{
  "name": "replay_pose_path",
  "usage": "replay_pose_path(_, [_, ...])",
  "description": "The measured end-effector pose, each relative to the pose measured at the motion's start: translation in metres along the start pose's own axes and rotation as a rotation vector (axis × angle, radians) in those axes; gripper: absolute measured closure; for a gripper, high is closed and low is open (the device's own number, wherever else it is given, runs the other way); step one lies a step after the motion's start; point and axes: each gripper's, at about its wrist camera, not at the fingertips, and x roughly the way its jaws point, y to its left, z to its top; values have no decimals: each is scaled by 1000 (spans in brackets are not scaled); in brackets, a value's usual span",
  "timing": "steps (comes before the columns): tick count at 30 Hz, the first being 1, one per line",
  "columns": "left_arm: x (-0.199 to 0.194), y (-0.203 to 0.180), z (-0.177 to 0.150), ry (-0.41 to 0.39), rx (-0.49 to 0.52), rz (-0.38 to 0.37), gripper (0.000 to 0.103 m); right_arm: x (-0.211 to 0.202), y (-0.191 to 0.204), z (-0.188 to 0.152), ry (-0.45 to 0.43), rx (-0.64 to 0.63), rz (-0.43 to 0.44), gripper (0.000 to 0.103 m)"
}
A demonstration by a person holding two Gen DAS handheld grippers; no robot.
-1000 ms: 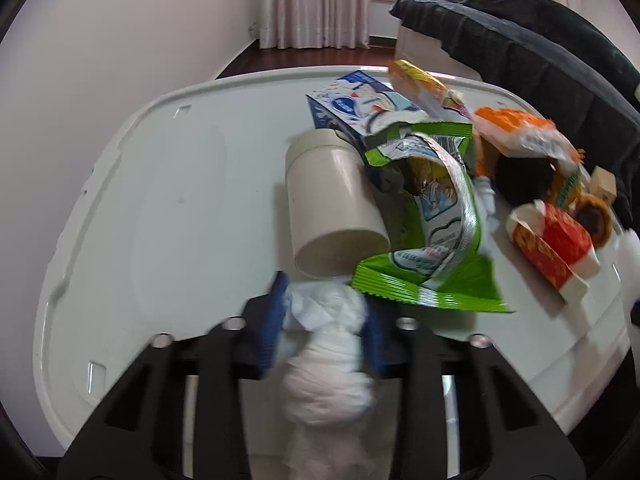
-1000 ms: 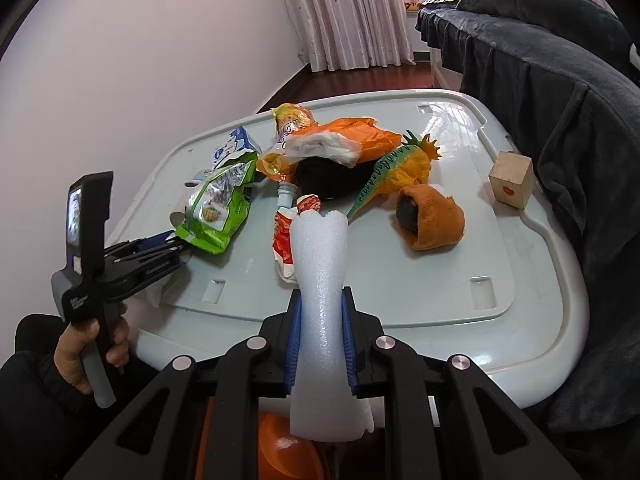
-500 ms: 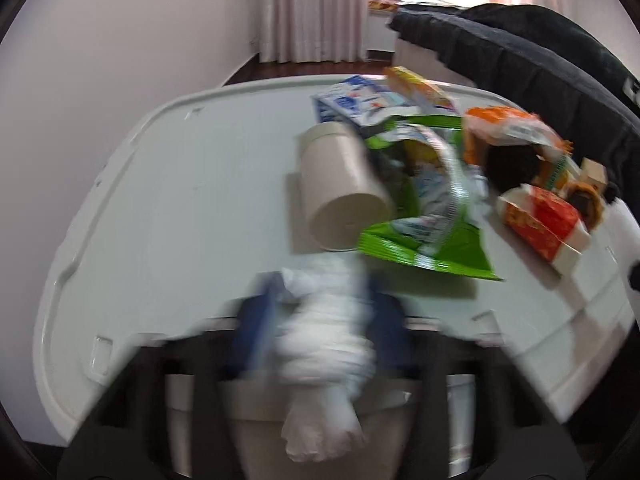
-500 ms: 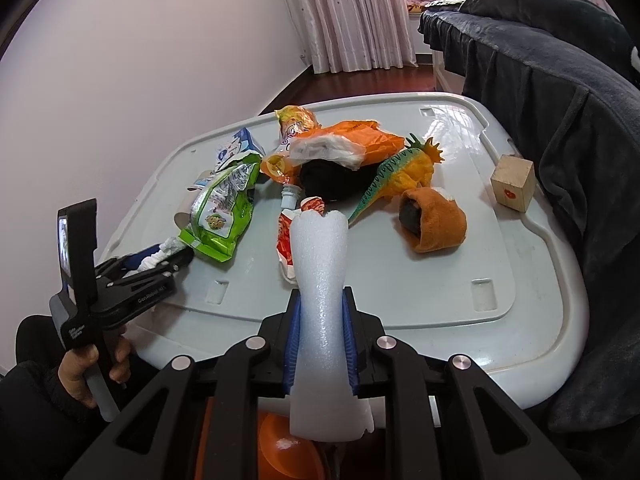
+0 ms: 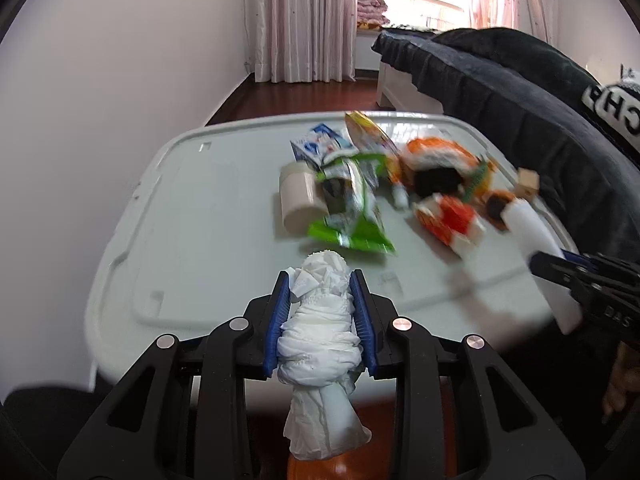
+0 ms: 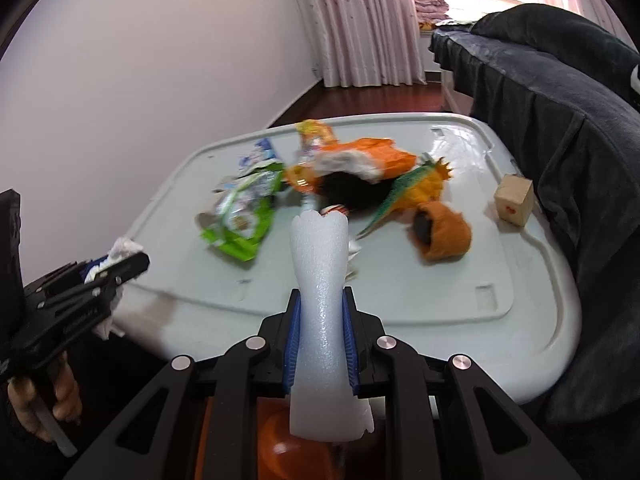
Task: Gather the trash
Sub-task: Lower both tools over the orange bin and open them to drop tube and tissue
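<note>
My left gripper (image 5: 320,280) is shut on a crumpled white tissue wad (image 5: 320,320), held off the near edge of the white table (image 5: 192,216). My right gripper (image 6: 320,300) is shut on a white foam strip (image 6: 320,280), also held off the near edge. On the table lie a green snack wrapper (image 5: 352,208), a white paper cup on its side (image 5: 298,200), a blue-white carton (image 5: 320,148), a yellow packet (image 5: 368,132), an orange bag (image 5: 436,156) and a red-white box (image 5: 452,220). The orange bin (image 6: 280,448) shows below the right gripper.
An orange-green plush dinosaur (image 6: 420,184) and an orange plush piece (image 6: 440,236) lie mid-table. A wooden cube (image 6: 514,200) sits at the right edge. A dark blanket-covered sofa (image 6: 560,100) runs along the right. A white wall is on the left.
My left gripper has pulled back and up from the table with the tissue wad. My right gripper has also drawn back a little with the foam strip.
</note>
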Motion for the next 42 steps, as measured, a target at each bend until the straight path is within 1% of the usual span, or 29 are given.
replay_pose_path(5, [-28, -5, -31, 58, 24, -25, 73, -29, 36, -30, 20, -74, 45, 84])
replay_pose_path(8, [-33, -2, -45, 94, 21, -38, 73, -45, 55, -45, 32, -121, 60, 84])
replay_pose_path(10, [-36, -1, -57, 119, 18, -43, 73, -52, 63, -55, 43, -129, 68, 84])
replay_pose_path(14, [-35, -2, -74, 167, 33, -47, 73, -55, 74, -71, 68, -136, 64, 83])
replay_pose_path(17, [-30, -3, -86, 221, 46, -50, 73, -48, 81, -84, 117, -153, 67, 83])
replay_pose_path(20, [-18, -7, -94, 286, 59, -66, 73, -29, 80, -94, 200, -146, 53, 83])
replay_pose_path(23, [8, -13, -104, 400, 78, -94, 73, -3, 70, -102, 301, -106, 50, 83])
replay_pose_path(24, [19, -15, -109, 444, 83, -93, 73, 4, 67, -104, 330, -96, 48, 83])
replay_pose_path(26, [38, -15, -119, 528, 77, -102, 73, 16, 63, -109, 371, -78, 52, 83])
replay_pose_path(30, [57, -8, -131, 621, 47, -94, 73, 25, 62, -115, 411, -75, 50, 82])
replay_pose_path(33, [61, -9, -135, 651, 54, -78, 72, 30, 63, -117, 430, -79, 47, 80])
replay_pose_path(35, [60, -8, -136, 653, 58, -64, 66, 33, 63, -119, 432, -77, 38, 77])
replay_pose_path(37, [59, -7, -136, 648, 57, -48, 48, 33, 61, -117, 423, -66, 28, 73])
replay_pose_path(39, [56, -4, -131, 633, 52, -48, 42, 29, 59, -114, 411, -53, 28, 73])
replay_pose_path(42, [52, -3, -129, 619, 53, -46, 39, 25, 58, -112, 398, -47, 31, 72])
